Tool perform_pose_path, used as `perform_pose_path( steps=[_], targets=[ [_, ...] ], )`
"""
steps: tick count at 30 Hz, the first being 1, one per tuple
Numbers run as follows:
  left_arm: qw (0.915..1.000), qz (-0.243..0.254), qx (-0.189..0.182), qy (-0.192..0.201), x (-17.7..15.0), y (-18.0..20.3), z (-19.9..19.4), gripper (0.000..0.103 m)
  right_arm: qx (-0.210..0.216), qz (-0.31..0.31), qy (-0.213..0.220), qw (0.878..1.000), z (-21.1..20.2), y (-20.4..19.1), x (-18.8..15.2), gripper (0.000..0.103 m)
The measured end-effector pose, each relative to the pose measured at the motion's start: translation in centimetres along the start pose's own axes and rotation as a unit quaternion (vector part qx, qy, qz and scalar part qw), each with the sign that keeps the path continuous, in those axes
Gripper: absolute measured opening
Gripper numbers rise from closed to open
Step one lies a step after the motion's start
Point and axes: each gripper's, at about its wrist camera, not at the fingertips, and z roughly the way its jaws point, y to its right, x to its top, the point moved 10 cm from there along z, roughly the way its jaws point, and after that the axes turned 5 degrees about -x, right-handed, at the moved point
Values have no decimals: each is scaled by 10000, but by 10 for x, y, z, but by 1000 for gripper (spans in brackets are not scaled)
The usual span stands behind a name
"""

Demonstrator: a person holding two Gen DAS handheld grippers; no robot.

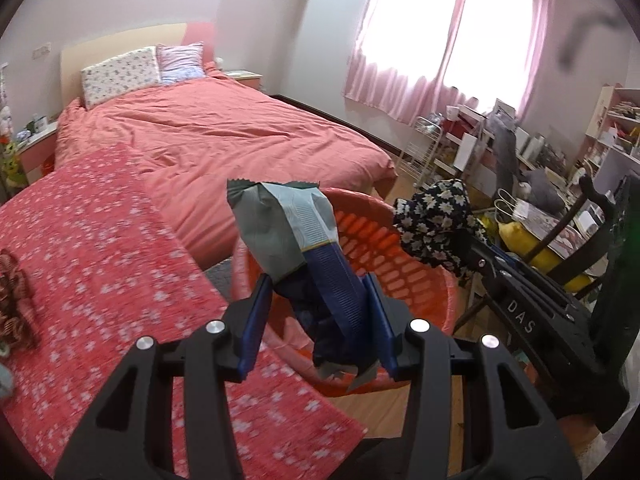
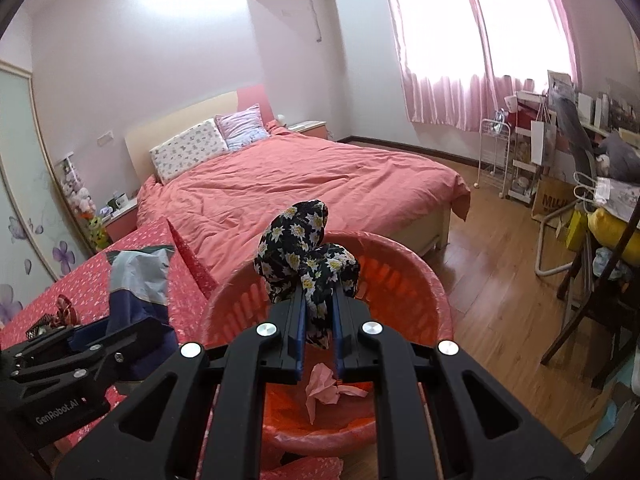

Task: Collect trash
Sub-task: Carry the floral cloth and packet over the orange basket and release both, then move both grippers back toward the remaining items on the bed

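Observation:
My left gripper (image 1: 316,284) is shut on a grey and navy snack bag (image 1: 288,232), held upright over the near rim of an orange plastic basket (image 1: 416,276). In the right wrist view that same snack bag (image 2: 136,280) and the left gripper (image 2: 96,332) show at the left, beside the basket. My right gripper (image 2: 318,300) is shut on a black floral cloth wad (image 2: 304,248), hanging above the orange basket (image 2: 404,280). A crumpled pink paper (image 2: 324,390) lies on the basket's floor. The floral wad (image 1: 432,216) also appears at the basket's far right rim.
A red flowered tablecloth (image 1: 100,264) covers the surface at the left, with a small brown ornament (image 1: 14,296) on it. A large bed with a salmon cover (image 2: 312,188) lies behind. A dark wooden chair (image 2: 592,312) and cluttered shelves (image 2: 560,140) stand at the right on wood flooring.

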Motion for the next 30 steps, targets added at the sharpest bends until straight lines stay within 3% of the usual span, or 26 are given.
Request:
perform_pose_path(
  steps=[12, 13, 15, 18, 30],
  targets=[
    [9994, 74, -172, -281, 2, 12, 50, 50, 164, 311, -171, 9992, 16, 9, 1, 12],
    [9994, 63, -163, -297, 2, 11, 52, 54, 231, 372, -205, 9988, 18, 9, 1, 14],
    [9994, 39, -112, -325, 1, 8, 56, 61, 256, 394, -231, 9986, 20, 9, 2, 28],
    [9993, -3, 10, -387, -3, -1, 59, 63, 251, 383, -236, 9987, 22, 7, 1, 42],
    [9962, -299, 787, -217, -18, -65, 5, 73, 46, 39, -169, 9998, 6, -2, -2, 45]
  ],
)
